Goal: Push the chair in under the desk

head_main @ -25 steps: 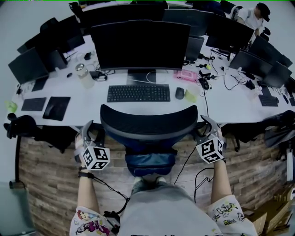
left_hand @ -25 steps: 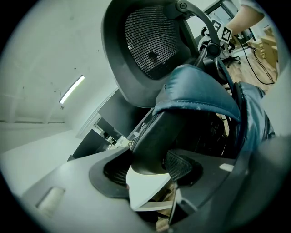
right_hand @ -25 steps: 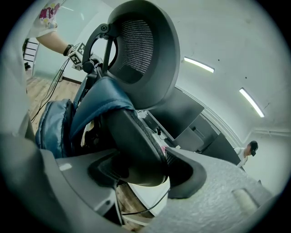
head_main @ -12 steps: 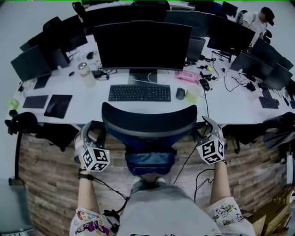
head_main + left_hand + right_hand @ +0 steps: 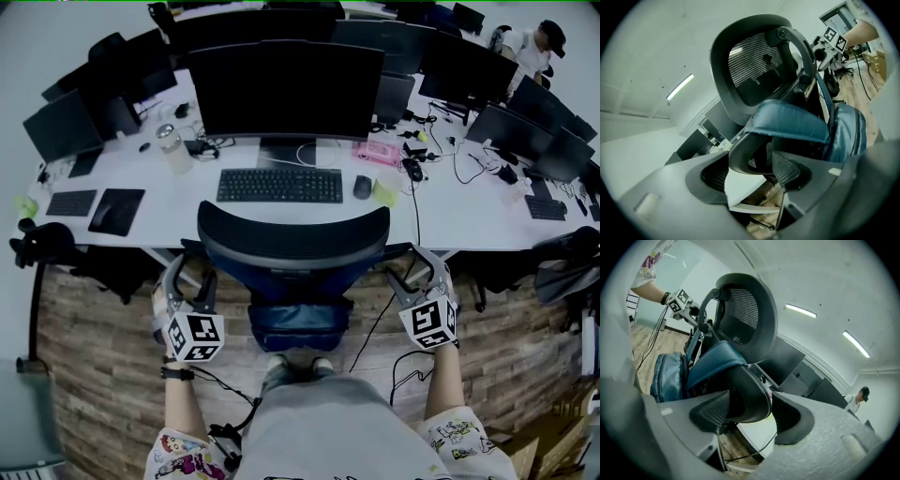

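The black mesh office chair (image 5: 292,239) stands at the white desk (image 5: 187,220), its back toward me and a blue cushion (image 5: 298,323) strapped behind it. My left gripper (image 5: 187,284) is just off the chair's left side, jaws opening. In the left gripper view (image 5: 750,174) the left armrest (image 5: 754,157) lies between the spread pads (image 5: 711,177) without being pressed. My right gripper (image 5: 424,274) is open off the right side. Seen from the right gripper (image 5: 750,417), the right armrest (image 5: 750,399) sits loose between its pads (image 5: 790,420).
On the desk are a monitor (image 5: 286,89), a keyboard (image 5: 279,185) and a mouse (image 5: 362,187). Cables (image 5: 375,328) trail over the wooden floor on the right. Other chairs (image 5: 42,248) (image 5: 572,253) flank the spot. A person (image 5: 534,42) sits far back right.
The chair has slid a little forward toward the desk. Both grippers have spread their jaws off the armrests and drawn slightly back toward me.
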Demonstrator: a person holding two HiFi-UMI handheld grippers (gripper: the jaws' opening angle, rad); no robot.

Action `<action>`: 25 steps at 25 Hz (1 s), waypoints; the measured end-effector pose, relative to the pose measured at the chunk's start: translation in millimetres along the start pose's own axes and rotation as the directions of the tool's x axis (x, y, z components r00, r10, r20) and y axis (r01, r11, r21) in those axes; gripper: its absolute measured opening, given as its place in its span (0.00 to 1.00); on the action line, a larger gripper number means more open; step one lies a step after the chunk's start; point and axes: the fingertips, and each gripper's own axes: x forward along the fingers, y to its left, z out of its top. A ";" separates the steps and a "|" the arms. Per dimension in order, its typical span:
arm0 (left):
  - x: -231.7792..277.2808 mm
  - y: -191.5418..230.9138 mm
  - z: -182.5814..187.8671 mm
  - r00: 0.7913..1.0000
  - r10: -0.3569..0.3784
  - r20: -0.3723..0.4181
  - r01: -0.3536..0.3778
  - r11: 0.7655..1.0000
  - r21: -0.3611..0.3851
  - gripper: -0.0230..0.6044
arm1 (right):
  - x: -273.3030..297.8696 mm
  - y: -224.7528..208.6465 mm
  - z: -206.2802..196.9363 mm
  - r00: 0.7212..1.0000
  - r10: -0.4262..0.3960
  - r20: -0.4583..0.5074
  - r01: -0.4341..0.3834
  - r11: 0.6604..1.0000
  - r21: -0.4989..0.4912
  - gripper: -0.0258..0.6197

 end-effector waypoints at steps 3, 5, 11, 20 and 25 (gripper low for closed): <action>-11.1 -10.6 11.1 1.000 -0.002 0.020 0.003 0.999 -0.046 0.50 | -10.0 2.1 6.3 0.999 0.001 0.037 -0.003 0.999 0.032 0.48; -18.6 -21.3 20.3 0.999 -0.014 0.036 0.016 0.997 -0.078 0.49 | -16.5 5.1 10.8 0.997 0.011 0.072 -0.017 0.997 0.076 0.48; -40.4 -57.8 55.3 0.992 -0.058 0.116 0.084 0.967 -0.239 0.46 | -37.2 19.8 26.1 0.981 0.051 0.188 -0.090 0.975 0.204 0.42; -62.9 -110.9 101.6 0.970 -0.116 0.214 0.197 0.890 -0.411 0.38 | -59.5 45.5 37.8 0.941 0.122 0.316 -0.228 0.917 0.326 0.28; -73.7 -137.1 116.3 0.958 -0.142 0.249 0.247 0.848 -0.469 0.31 | -66.5 52.9 32.1 0.931 0.131 0.341 -0.261 0.892 0.370 0.18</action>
